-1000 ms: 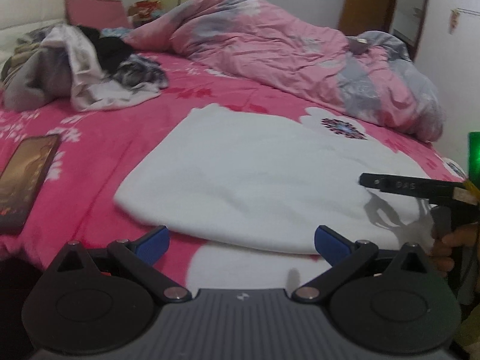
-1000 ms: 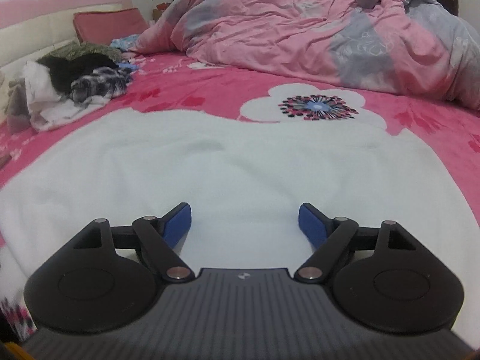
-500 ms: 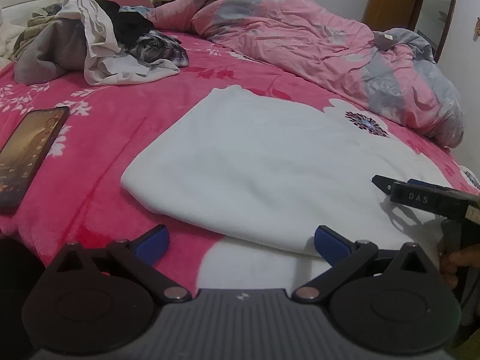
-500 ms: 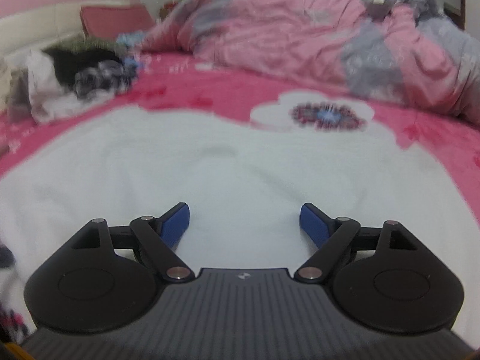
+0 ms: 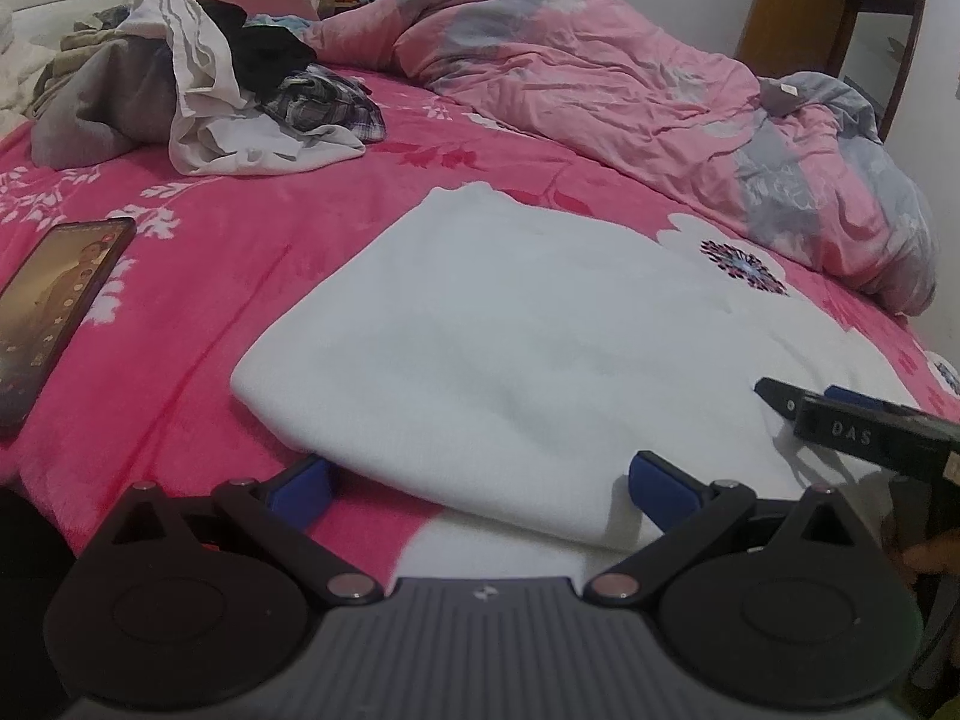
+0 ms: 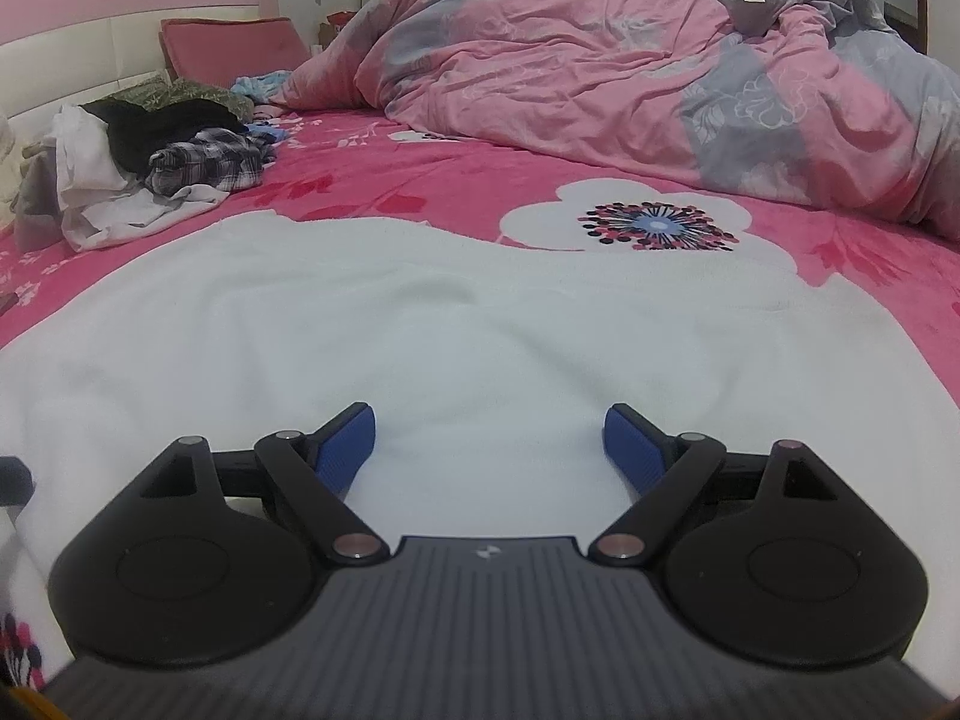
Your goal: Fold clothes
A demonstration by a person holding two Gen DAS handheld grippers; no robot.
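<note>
On pink bedspread (floral): white garment

dim, soft indoor light, both views sharp, fisheye bending and dark corners at edges, faint shadows on the white cloth.

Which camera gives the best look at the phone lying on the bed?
The left wrist view. The phone lies screen-up and lit on the pink bedspread, left of the white garment. The right wrist view shows at most a dark sliver at its left edge, too little to identify.
</note>
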